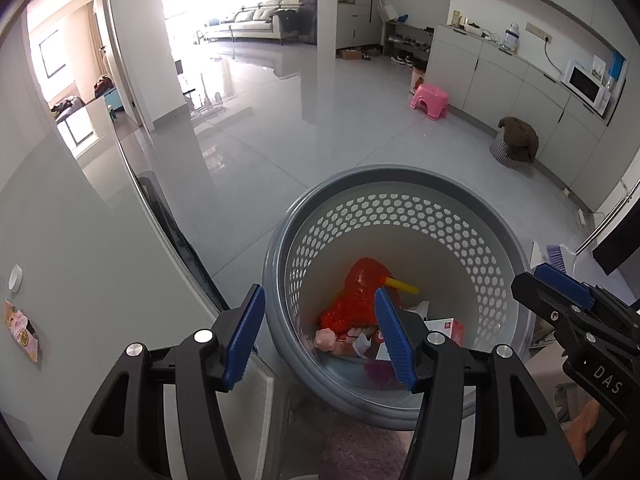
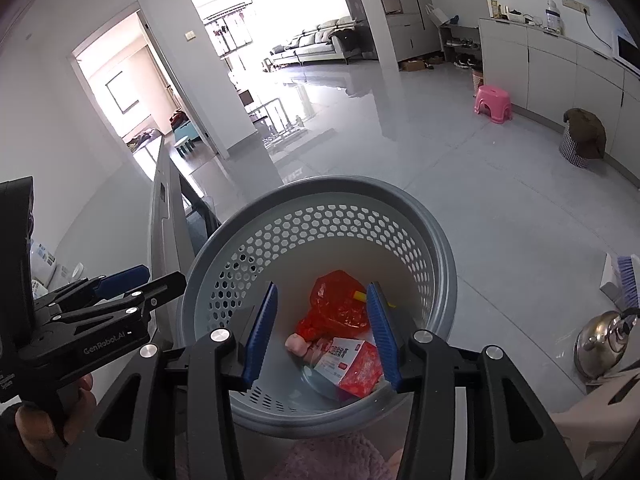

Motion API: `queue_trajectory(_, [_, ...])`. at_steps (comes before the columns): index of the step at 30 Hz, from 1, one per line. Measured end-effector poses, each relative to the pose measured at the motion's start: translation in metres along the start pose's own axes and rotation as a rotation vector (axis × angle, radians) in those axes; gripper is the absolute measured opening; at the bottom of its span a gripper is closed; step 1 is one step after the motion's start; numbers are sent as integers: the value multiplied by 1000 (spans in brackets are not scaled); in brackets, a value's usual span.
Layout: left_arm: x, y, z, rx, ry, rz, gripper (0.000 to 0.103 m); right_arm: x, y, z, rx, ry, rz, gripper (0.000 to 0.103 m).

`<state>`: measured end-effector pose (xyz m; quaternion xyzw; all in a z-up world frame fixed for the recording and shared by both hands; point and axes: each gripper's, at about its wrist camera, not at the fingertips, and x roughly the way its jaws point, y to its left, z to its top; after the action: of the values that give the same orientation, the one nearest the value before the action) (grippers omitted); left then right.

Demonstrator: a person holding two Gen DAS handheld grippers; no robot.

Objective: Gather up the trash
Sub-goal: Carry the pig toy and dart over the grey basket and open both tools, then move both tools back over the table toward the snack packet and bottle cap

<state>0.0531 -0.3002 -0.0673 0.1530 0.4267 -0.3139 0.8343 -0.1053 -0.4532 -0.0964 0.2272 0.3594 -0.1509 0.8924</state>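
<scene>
In the bin (image 2: pixel 436 248), yellow stick (image 1: pixel 402 285) crosswise.

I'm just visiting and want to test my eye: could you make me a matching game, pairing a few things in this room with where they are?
Things:
1. red plastic bag
2. pink stool
3. metal kettle
4. sofa

Places:
A. far room by the bright windows
B. inside the grey bin
C. floor at the right edge
D. floor beside the cabinets

Pairs: 1-B, 2-D, 3-C, 4-A

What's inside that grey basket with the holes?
The grey basket holds a red plastic bag, a yellow stick, a red-and-white box and a pink lump. Whatever lies beneath is covered.
</scene>
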Motion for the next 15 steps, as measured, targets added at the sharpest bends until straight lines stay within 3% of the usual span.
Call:
queue_trajectory(7, [-15, 7, -3, 1, -35, -5, 58, -8, 16, -1, -19, -16, 2, 53])
queue_trajectory(15, [-34, 30, -12, -21, -64, 9, 58, -6, 39, -1, -37, -16, 26, 53])
